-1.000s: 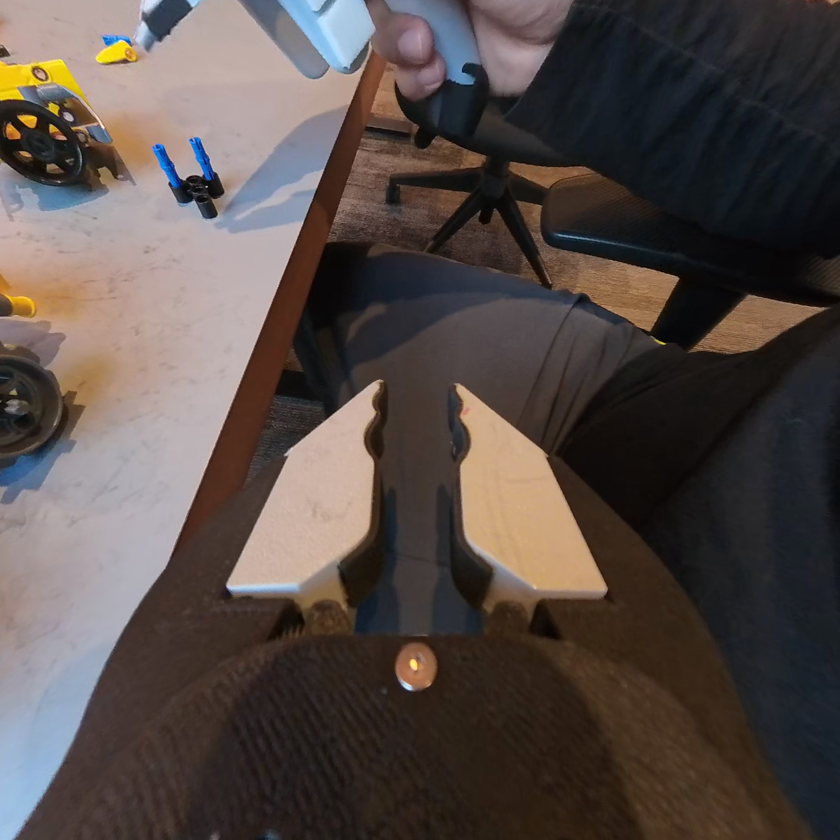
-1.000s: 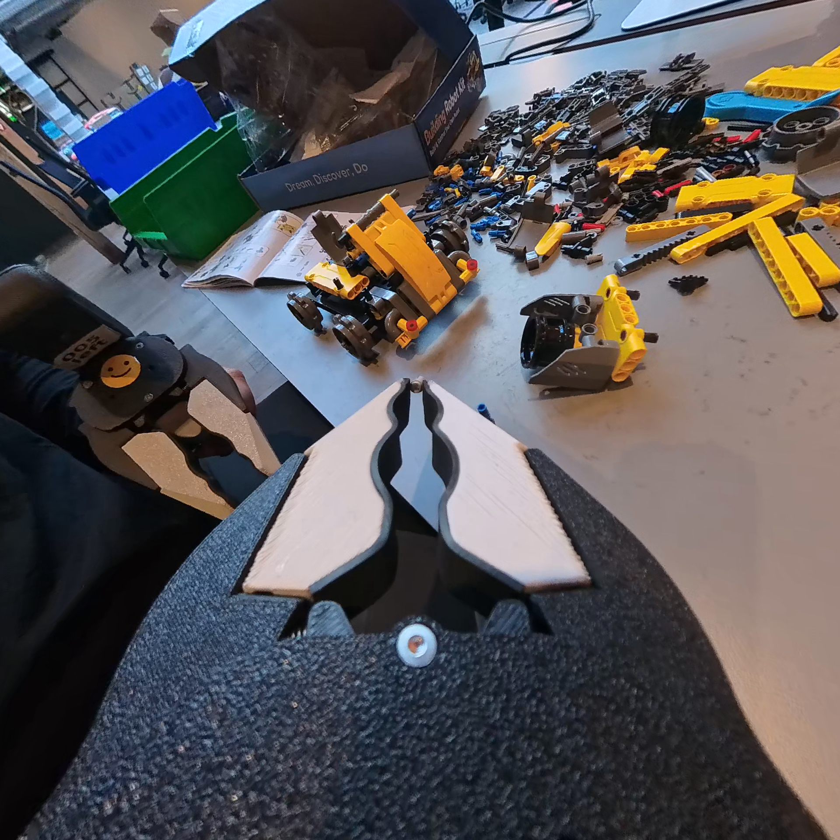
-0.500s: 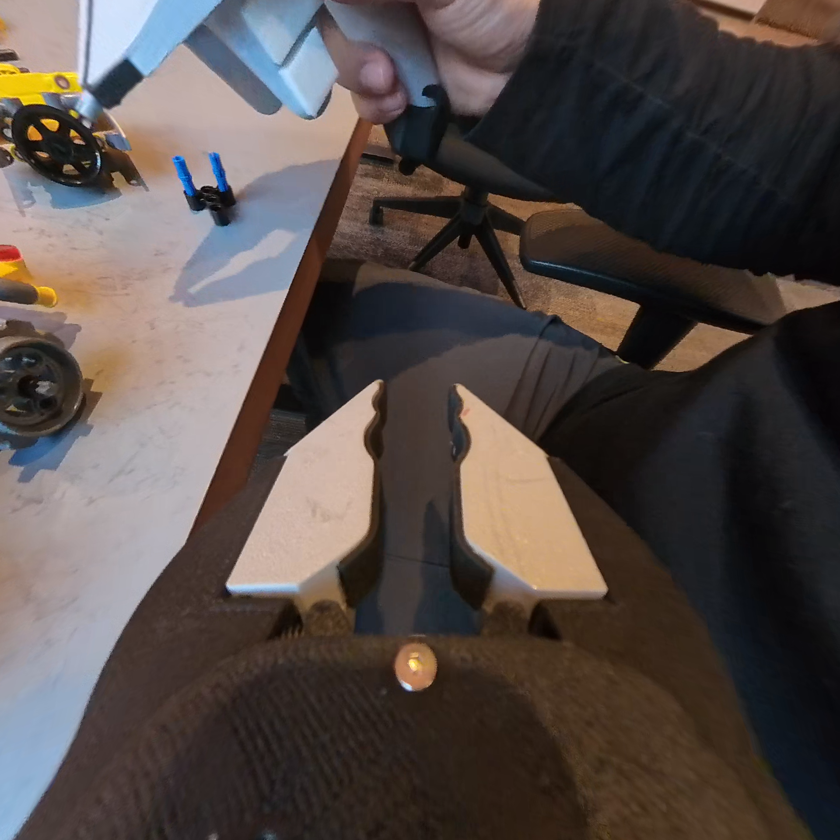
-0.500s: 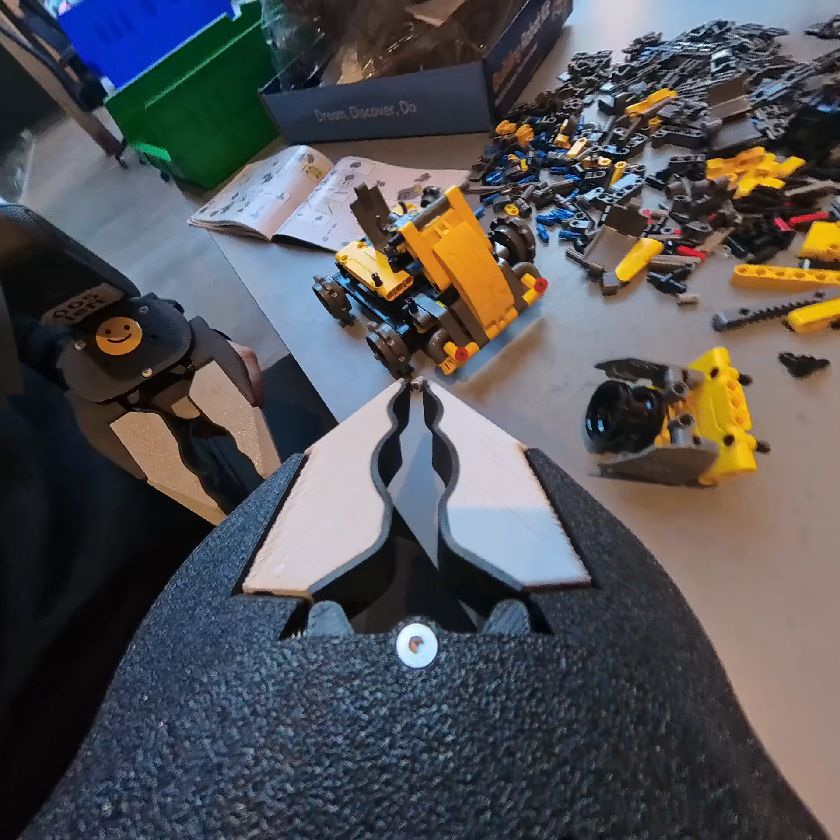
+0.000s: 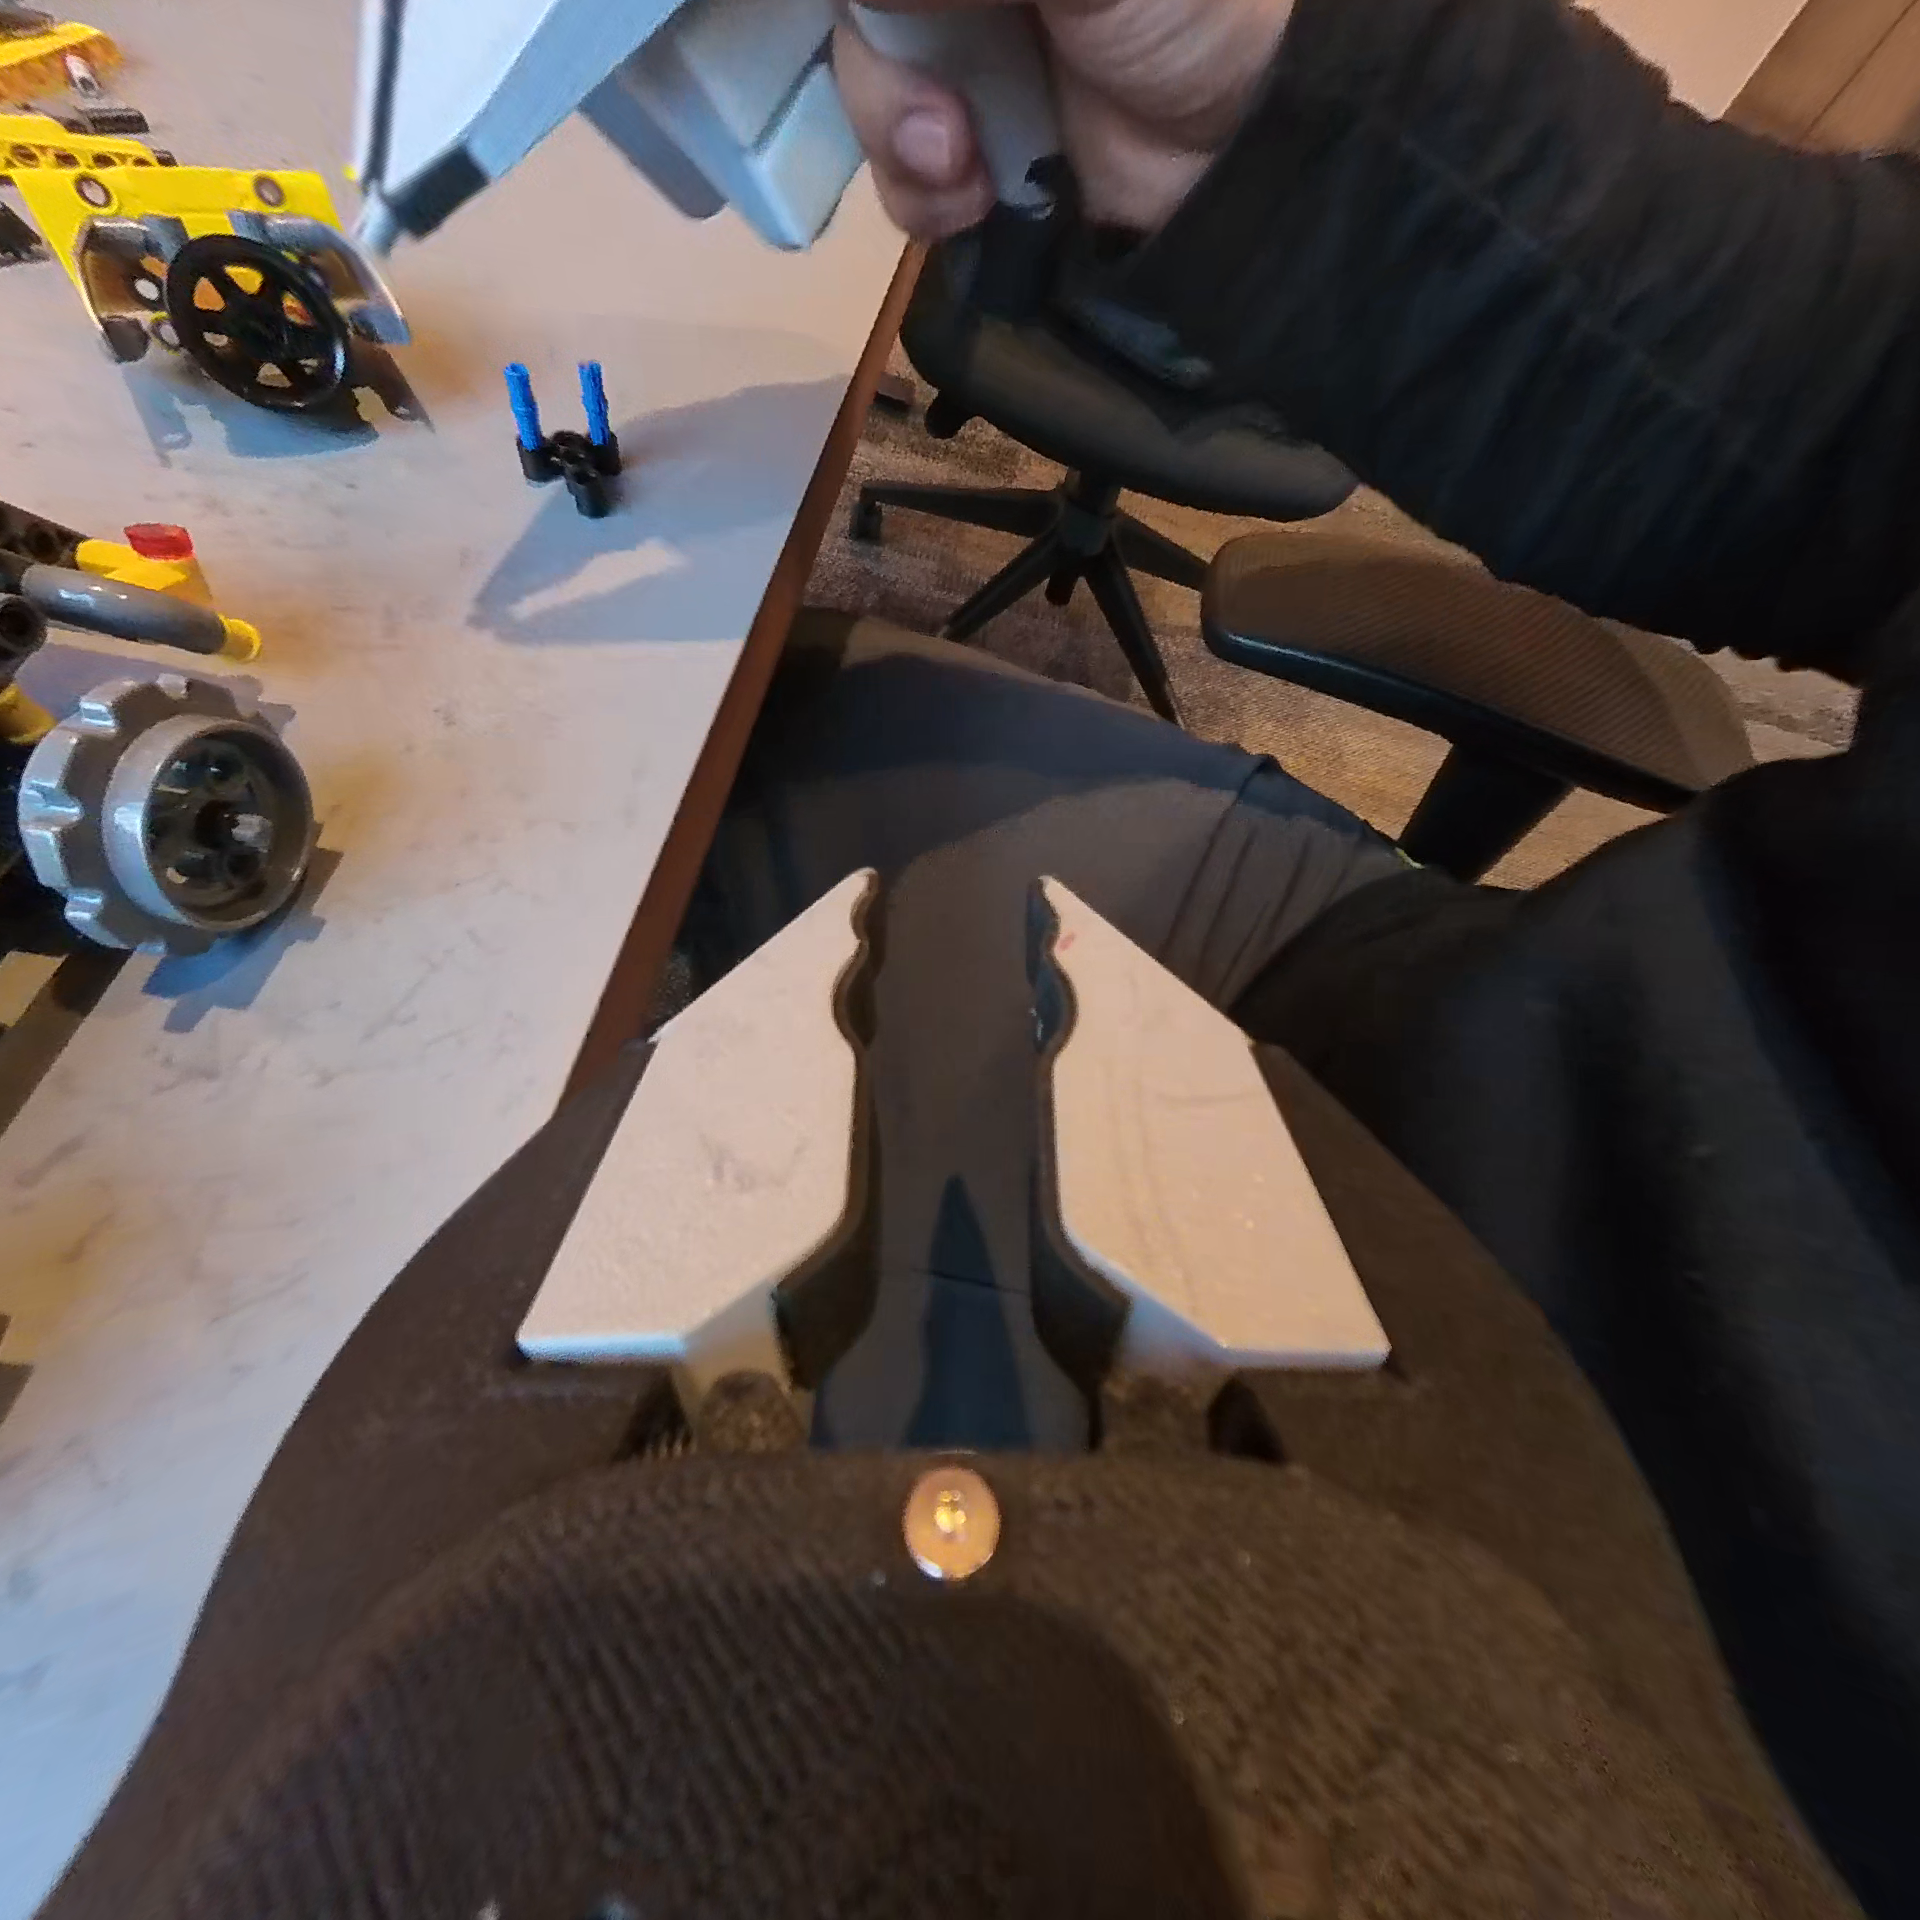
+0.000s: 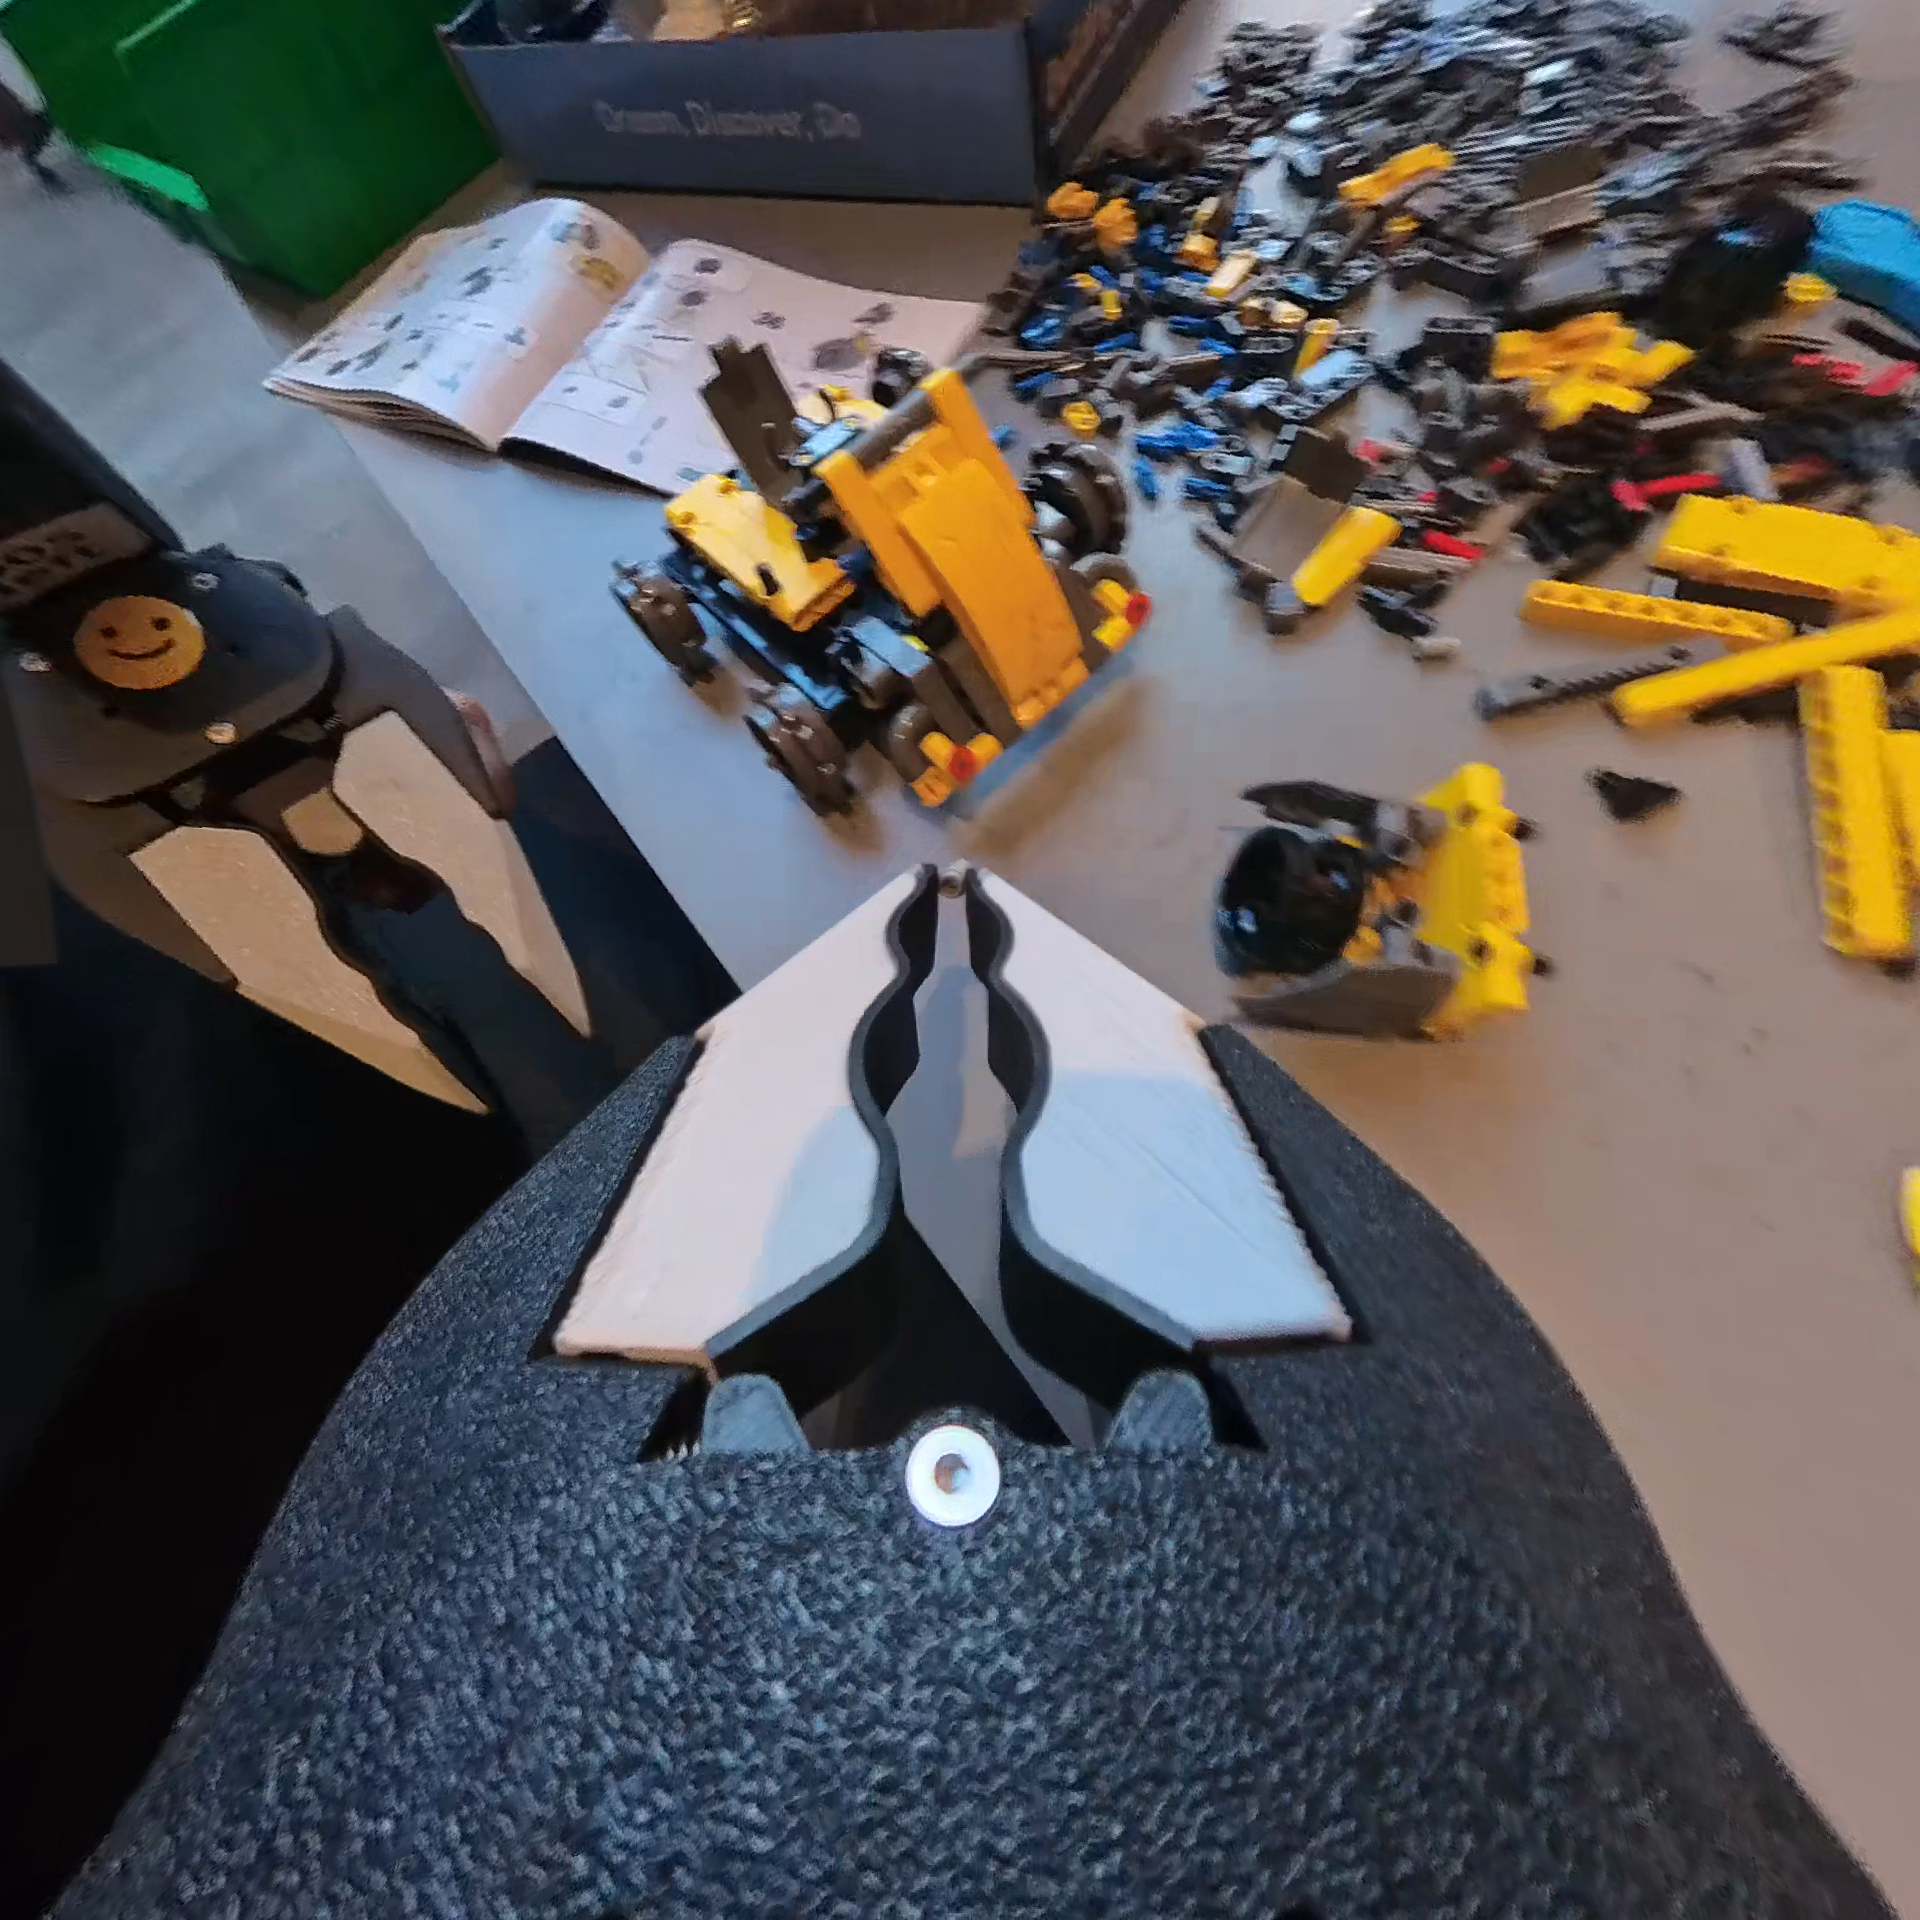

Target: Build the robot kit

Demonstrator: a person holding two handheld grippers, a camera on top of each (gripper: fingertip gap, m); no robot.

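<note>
My left gripper [image 5: 956, 894] is open and empty. It hangs off the table edge [image 5: 748, 644], above a person's lap. It also shows in the right wrist view [image 6: 520, 1060], low on the left. My right gripper [image 6: 948, 881] is shut on a small grey pin [image 6: 948, 883] at its tips, held above the table's near edge. A yellow-and-black toy vehicle [image 6: 883, 582] stands just beyond it. A yellow-and-black wheel assembly [image 6: 1382, 925] lies to the right of the tips. A black connector with two blue pins [image 5: 569, 436] stands near the table edge.
A heap of loose black, yellow and blue pieces [image 6: 1455, 260] covers the far right. An open booklet [image 6: 520, 322], a dark box [image 6: 748, 114] and a green bin [image 6: 260, 125] lie at the back left. A grey wheel hub [image 5: 166, 821] and an office chair [image 5: 1455, 644] are nearby.
My right gripper has moved forward over the table toward the toy vehicle, still shut on the pin. The left gripper has stayed open and shifted slightly.
</note>
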